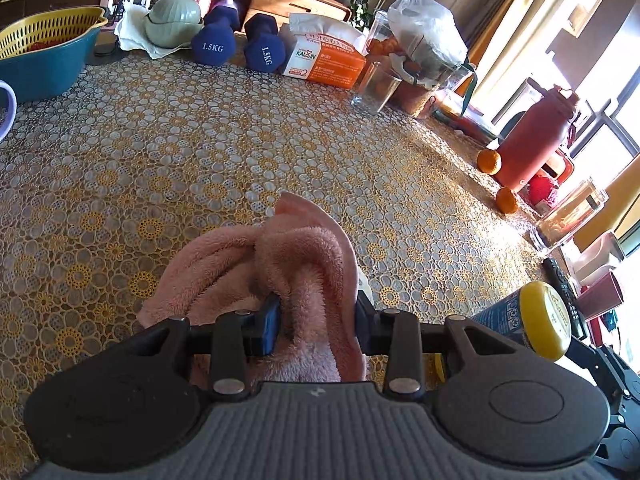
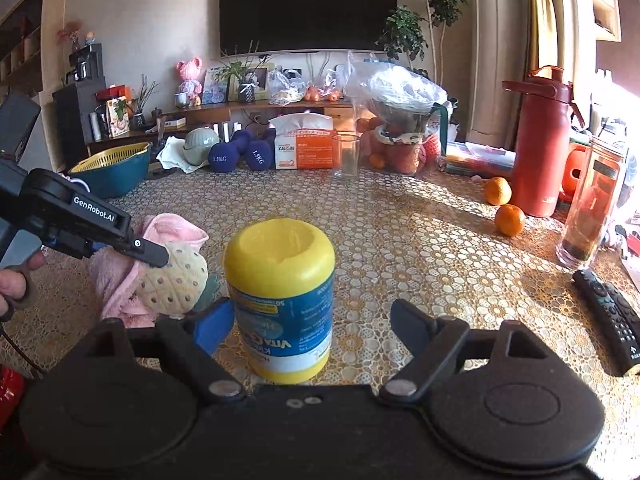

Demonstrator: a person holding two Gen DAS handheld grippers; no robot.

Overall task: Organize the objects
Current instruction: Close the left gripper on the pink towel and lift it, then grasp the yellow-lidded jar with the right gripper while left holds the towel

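A pink fluffy towel [image 1: 304,256] is bunched on the patterned table [image 1: 160,140], and my left gripper [image 1: 316,312] is shut on a fold of it. In the right wrist view the same towel [image 2: 120,276] shows a cream pineapple patch, with the left gripper [image 2: 146,253] pinching it from the left. A blue bottle with a yellow cap [image 2: 280,300] stands upside down between the fingers of my right gripper [image 2: 312,322], which is open, with a clear gap on the right side. The bottle [image 1: 532,320] also shows at the right of the left wrist view.
Two oranges [image 2: 510,220] lie by a red flask [image 2: 540,148] at the right. A remote [image 2: 608,316] and a tall clear bottle [image 2: 592,204] sit near the right edge. At the back stand a glass [image 2: 346,156], dumbbells [image 1: 212,36], a tissue pack [image 1: 324,60] and a blue basin [image 1: 44,64].
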